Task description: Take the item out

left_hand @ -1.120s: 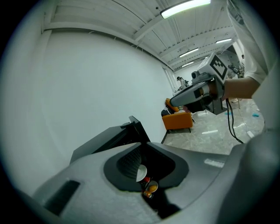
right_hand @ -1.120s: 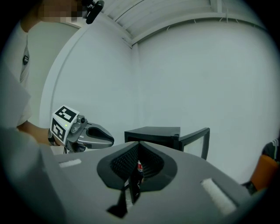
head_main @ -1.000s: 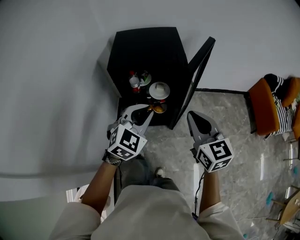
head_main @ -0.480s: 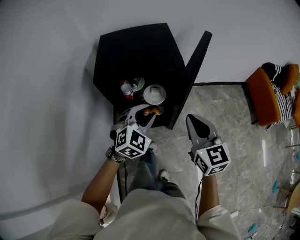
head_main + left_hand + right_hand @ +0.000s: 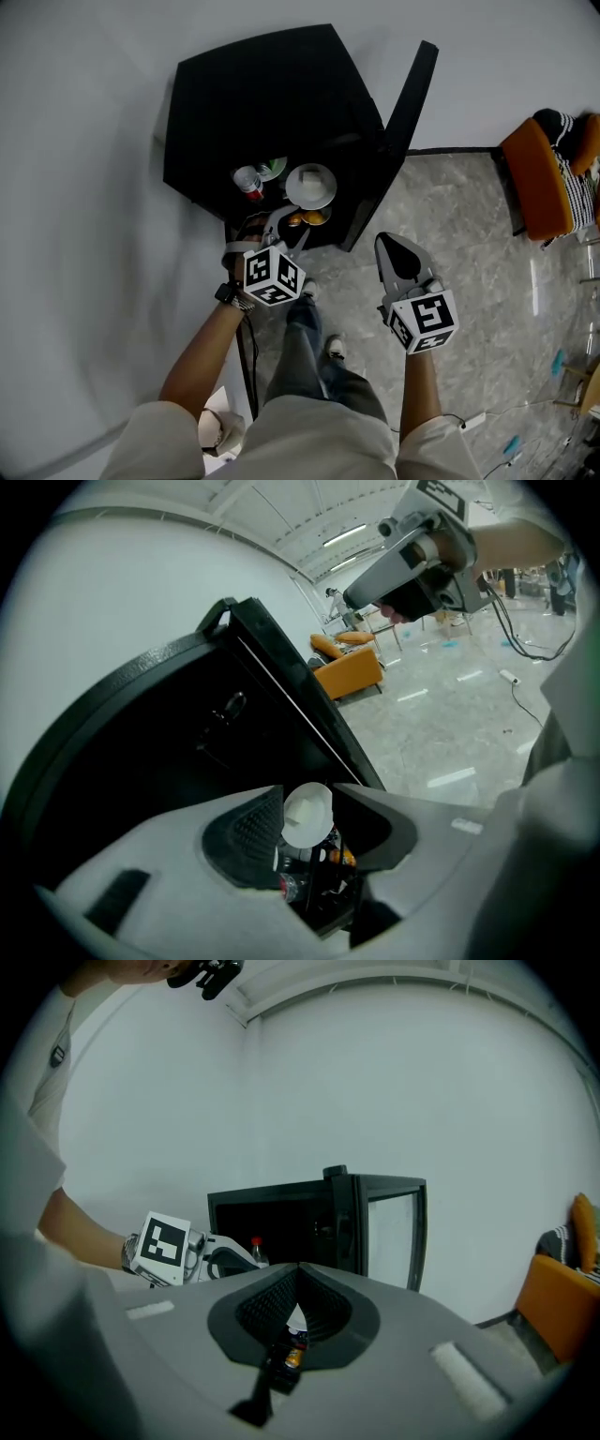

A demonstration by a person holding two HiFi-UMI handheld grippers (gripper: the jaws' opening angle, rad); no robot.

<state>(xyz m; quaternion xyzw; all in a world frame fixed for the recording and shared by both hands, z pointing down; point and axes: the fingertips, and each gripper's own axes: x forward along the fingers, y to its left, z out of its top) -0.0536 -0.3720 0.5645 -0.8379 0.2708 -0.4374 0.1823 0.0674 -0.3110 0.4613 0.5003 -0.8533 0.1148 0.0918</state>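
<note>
Left tongs (image 5: 286, 230) widened since before, opening, empty, at cabinet (image 5: 272, 94) shelf | forearm outstretched | right tongs (image 5: 389, 242) clenched, empty

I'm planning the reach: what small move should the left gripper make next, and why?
Probably ease the left gripper forward into the open black cabinet: its jaws are opening, gripping nothing, and the round white container stands just ahead, in line with them.

Head view steeply down on black cabinet (image 5: 272, 103); gripper views face its open front, left nearer.
</note>
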